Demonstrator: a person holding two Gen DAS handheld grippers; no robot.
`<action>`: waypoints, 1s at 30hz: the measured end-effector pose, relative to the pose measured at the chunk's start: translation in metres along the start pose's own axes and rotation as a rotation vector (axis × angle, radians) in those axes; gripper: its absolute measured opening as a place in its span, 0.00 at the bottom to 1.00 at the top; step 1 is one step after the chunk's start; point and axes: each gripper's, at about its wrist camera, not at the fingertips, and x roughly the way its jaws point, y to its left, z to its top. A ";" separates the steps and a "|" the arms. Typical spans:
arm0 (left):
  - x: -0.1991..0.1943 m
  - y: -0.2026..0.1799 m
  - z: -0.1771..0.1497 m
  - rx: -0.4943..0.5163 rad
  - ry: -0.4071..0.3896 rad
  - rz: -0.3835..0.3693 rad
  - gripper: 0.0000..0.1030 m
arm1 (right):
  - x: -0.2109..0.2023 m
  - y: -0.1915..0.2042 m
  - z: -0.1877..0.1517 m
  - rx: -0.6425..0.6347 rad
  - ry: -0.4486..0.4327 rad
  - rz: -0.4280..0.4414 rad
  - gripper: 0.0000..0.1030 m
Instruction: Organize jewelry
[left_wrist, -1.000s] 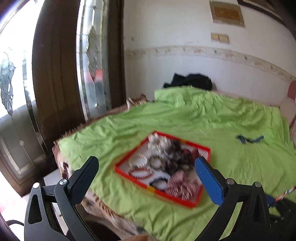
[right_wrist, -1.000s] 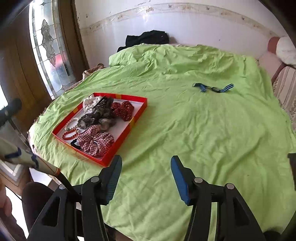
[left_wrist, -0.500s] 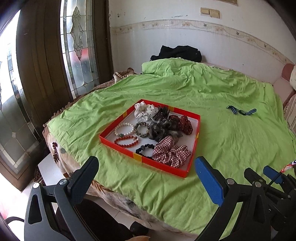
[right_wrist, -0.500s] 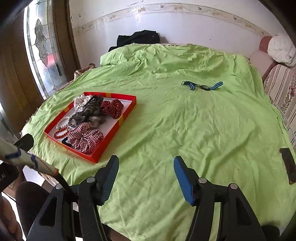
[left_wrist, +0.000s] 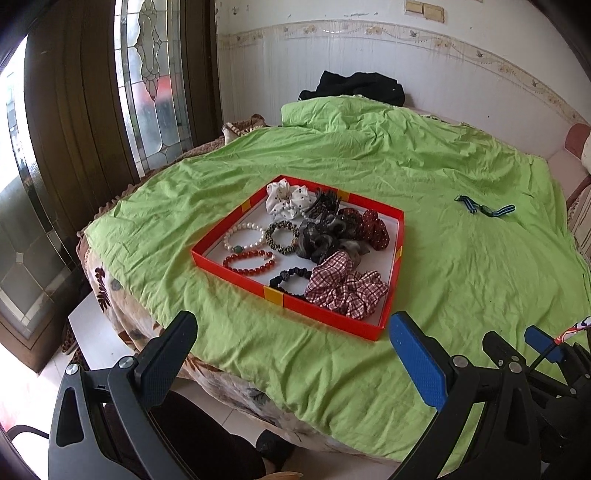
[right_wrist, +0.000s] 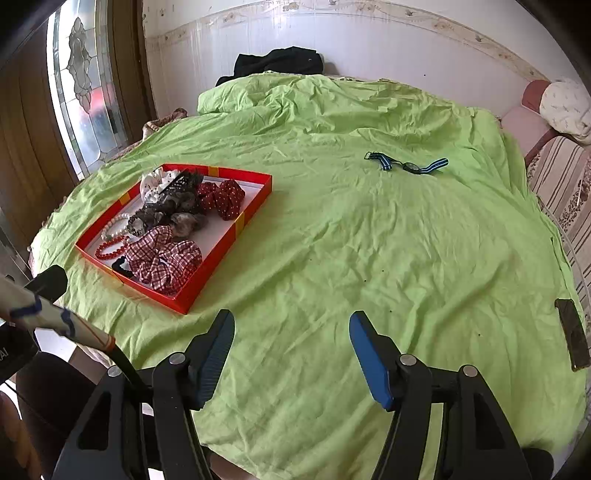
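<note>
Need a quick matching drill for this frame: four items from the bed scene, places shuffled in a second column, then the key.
Items
1. plaid scrunchie
2. white scrunchie
3. pearl bracelet
4. striped watch

Places
A. on the green sheet, outside the red tray
B. near right corner of the red tray
C. far corner of the red tray
D. left side of the red tray, just beyond the red bead bracelet

Pairs: 1-B, 2-C, 3-D, 4-A
</note>
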 end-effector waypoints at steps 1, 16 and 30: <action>0.002 0.000 0.000 0.000 0.005 -0.002 1.00 | 0.001 0.001 0.000 -0.001 0.002 -0.002 0.68; 0.020 0.007 -0.003 -0.021 0.067 -0.037 1.00 | 0.011 0.012 0.004 -0.033 0.012 -0.065 0.71; 0.025 0.010 -0.005 -0.033 0.081 -0.045 1.00 | 0.011 0.021 0.010 -0.056 -0.003 -0.101 0.73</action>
